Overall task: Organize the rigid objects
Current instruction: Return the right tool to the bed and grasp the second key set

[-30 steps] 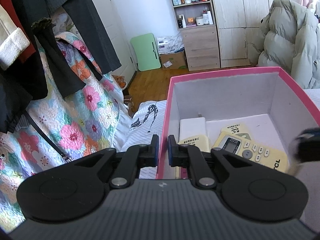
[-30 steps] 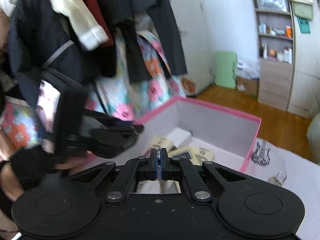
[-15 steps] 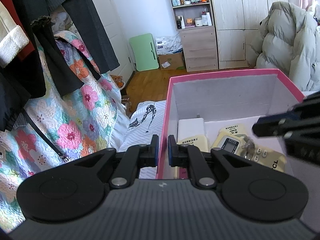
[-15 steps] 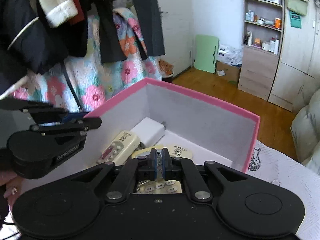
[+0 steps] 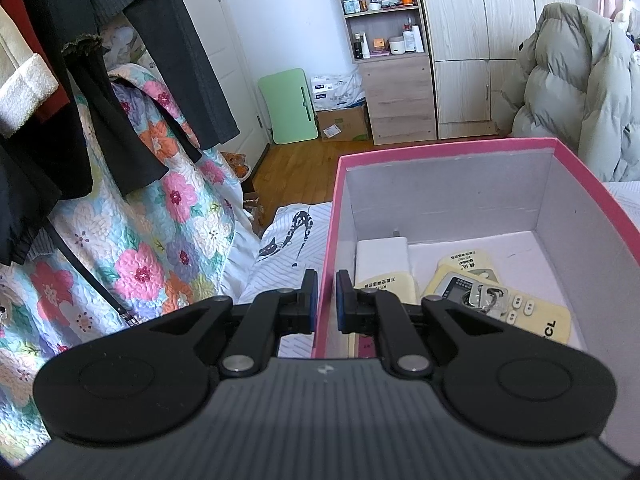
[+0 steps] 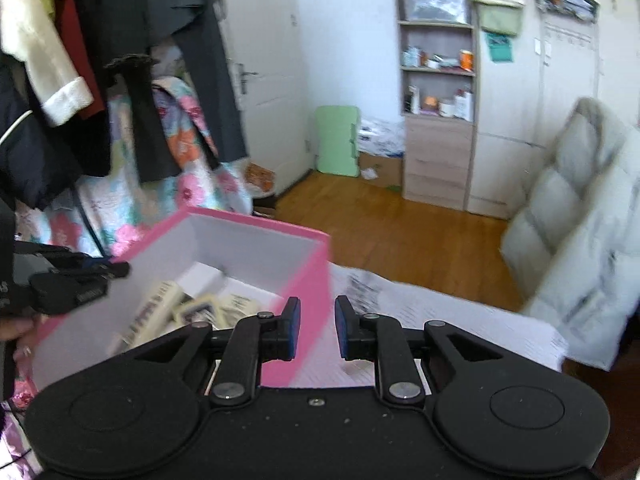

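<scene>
Two black two-finger grippers work at a pink cardboard box with a pale grey lining [image 5: 480, 200], which sits on a white printed bedsheet [image 5: 288, 232]. The left gripper [image 5: 326, 300] is clenched on the box's near left wall, one blue-padded finger outside the pink rim and the other inside, the wall pinched between them. Just beyond the inner finger lies a cream remote control with printed text [image 5: 386, 284], and past it a white rectangular power adapter [image 5: 382, 254] against the same wall. To the right of the fingers a cream remote control with a small grey screen and white buttons [image 5: 500, 308] lies flat on the box floor, with a small bunch of silver keys on a ring [image 5: 482, 296] resting on top of it and another cream remote [image 5: 468, 266] partly tucked beneath. The right gripper [image 6: 317, 330] hovers outside the box at its right wall, its jaws opening and nothing between them; the pink wall edge and the bedsheet show through the gap. In the right wrist view the picture is blurred, and the left gripper [image 6: 100, 270] shows at the box's far left rim. Behind the fingers hang dark garments [image 5: 120, 80] over a floral quilt [image 5: 140, 240].
</scene>
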A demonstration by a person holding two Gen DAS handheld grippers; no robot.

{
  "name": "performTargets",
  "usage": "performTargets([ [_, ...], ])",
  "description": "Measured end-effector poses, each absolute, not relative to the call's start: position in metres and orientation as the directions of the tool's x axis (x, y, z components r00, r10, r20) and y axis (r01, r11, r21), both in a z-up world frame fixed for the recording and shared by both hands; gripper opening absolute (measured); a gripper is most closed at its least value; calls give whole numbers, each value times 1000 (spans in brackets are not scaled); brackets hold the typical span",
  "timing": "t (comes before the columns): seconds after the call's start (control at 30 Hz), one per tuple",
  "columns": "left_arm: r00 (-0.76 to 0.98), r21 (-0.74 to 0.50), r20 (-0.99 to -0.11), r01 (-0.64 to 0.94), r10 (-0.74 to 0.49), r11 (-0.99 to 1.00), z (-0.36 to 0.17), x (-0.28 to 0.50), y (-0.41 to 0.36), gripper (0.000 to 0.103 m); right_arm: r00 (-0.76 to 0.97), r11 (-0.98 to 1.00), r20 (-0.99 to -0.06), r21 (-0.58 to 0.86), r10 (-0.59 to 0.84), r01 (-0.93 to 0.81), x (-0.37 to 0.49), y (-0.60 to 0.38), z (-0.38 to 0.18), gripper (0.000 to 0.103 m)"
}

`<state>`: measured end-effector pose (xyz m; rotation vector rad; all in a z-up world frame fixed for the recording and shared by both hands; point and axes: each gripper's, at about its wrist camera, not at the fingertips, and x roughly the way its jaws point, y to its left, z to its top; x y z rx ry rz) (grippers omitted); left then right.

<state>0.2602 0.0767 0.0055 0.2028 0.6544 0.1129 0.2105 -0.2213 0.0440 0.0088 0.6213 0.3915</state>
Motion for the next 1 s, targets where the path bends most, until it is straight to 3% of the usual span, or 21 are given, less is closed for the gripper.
performTargets([
  [0.5,787,253,-588,-38,184,967,8,261,78,8,639,929,-701,94,317,-357,232,-250,-13,38],
  [0.83,785,262,-589,-38,191,964,7,261,74,8,639,946,-705,157,307,-282,301,-241,-63,50],
  [1.0,785,269,-589,-36,194,962,6,261,71,9,685,946,-666,105,295,-305,307,-227,-77,55],
])
